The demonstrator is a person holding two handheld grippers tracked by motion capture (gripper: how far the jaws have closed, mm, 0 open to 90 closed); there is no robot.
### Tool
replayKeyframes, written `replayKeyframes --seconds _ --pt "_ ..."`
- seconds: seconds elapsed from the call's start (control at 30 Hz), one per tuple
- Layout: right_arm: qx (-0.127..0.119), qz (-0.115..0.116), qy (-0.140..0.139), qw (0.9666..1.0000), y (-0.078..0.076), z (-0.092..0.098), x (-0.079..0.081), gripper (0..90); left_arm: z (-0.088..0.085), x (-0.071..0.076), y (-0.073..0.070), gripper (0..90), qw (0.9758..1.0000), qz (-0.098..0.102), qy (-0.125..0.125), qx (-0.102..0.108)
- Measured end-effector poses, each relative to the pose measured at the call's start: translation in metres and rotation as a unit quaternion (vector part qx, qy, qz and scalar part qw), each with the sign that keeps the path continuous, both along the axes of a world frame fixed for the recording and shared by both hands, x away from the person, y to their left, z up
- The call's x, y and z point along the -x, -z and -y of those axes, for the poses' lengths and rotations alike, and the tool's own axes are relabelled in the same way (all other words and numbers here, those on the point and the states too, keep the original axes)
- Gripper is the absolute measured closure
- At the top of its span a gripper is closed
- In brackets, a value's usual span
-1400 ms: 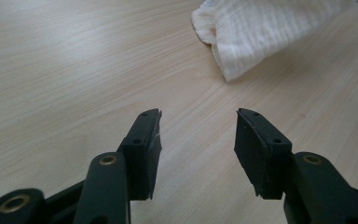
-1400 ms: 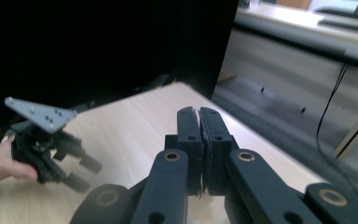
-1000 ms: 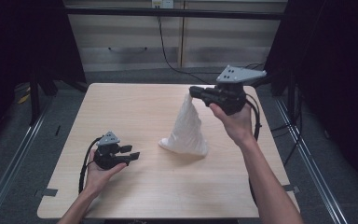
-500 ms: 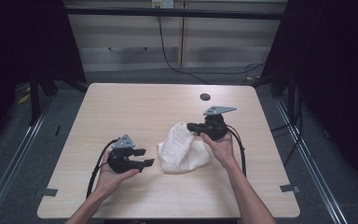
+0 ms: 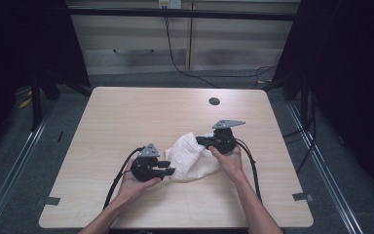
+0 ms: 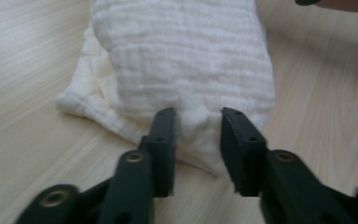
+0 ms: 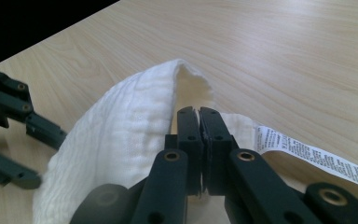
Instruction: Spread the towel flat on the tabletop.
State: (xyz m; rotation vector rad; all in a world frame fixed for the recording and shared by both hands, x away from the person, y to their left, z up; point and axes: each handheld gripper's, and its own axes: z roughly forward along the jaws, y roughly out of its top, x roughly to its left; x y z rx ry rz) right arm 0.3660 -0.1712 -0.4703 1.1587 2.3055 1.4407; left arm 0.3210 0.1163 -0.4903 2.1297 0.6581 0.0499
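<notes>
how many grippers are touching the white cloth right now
2. The right gripper is clamped on the white cloth's upper edge; the left gripper straddles a fold at its near edge, jaws just closing.

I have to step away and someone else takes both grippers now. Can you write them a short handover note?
Right gripper: shut on an edge of the white cloth, low over the table.
Left gripper: jaws have just been closing, a fold of the cloth's near edge between the fingers, not yet pinched.
Cloth: crumpled heap mid-table, care label out by the right gripper.
Done: one edge gripped.
Left: probably close the left gripper, then spread the cloth.
</notes>
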Motion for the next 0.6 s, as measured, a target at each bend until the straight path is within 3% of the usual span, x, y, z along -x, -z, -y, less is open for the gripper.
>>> replayKeyframes --seconds 0.03,0.13,0.4,0.6 --pt "0.0 0.0 0.0 1.0 0.0 0.0 0.0 88.1 0.001 -0.001 0.002 68.5 1.0 -0.005 0.005 0.003" --pt "-0.002 0.001 0.002 1.0 0.001 0.004 0.003 88.1 0.0 -0.003 0.005 89.7 0.9999 -0.007 0.01 -0.007" --pt "-0.003 0.003 0.007 1.0 0.0 0.011 0.007 88.1 -0.016 -0.009 -0.004 90.0 0.9997 -0.005 -0.021 0.012" --pt "-0.002 0.006 0.004 1.0 -0.004 0.015 0.013 88.1 -0.047 -0.013 -0.014 90.0 0.9985 0.007 -0.05 0.02"
